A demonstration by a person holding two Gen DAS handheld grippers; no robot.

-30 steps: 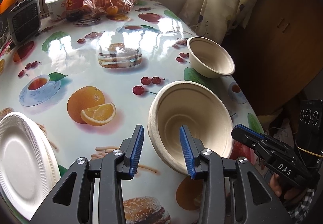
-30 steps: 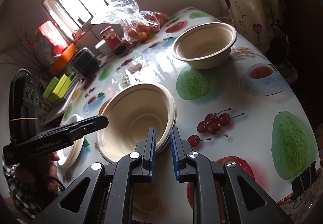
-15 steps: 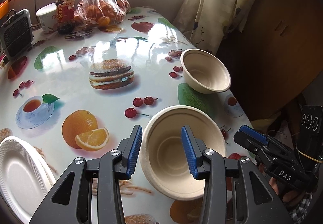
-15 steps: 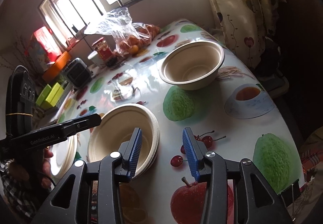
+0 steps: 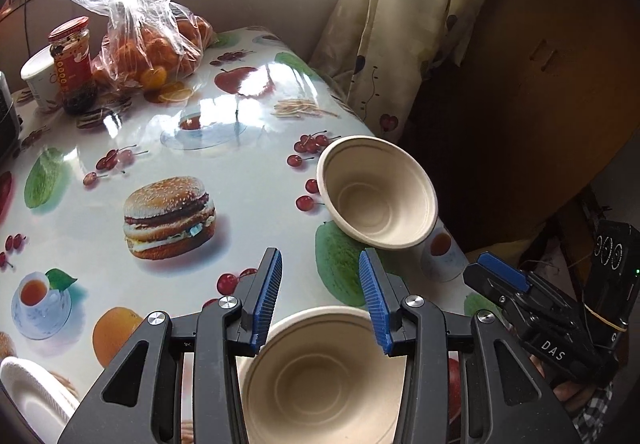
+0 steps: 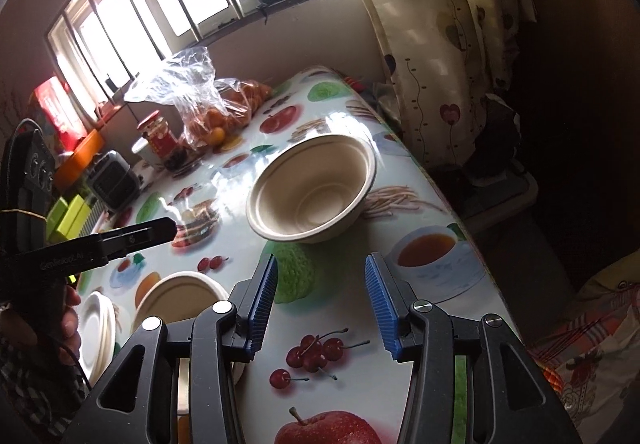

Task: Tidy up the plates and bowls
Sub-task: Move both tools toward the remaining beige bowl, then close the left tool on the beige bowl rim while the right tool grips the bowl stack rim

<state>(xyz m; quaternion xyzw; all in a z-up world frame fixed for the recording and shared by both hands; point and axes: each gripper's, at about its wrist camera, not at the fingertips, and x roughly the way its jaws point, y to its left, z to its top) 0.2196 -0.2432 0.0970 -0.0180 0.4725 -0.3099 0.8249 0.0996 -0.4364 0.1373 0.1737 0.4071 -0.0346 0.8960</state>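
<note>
Both grippers have pulled back from the stacked bowls (image 5: 320, 376): in the left view the left gripper (image 5: 320, 308), apart and empty, hovers above them, while in the right view the right gripper (image 6: 320, 308), also apart and empty, faces the single bowl (image 6: 312, 187) straight ahead beyond the stack, nearer to it than the left.

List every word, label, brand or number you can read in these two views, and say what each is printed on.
"DAS" - white letters on the body of the right gripper, seen from the left wrist view.
White lettering on the body of the left gripper, seen from the right wrist view: too blurred to read.
Red label of the jar: print too small to read.
Nothing readable on the bowls or plates.
</note>
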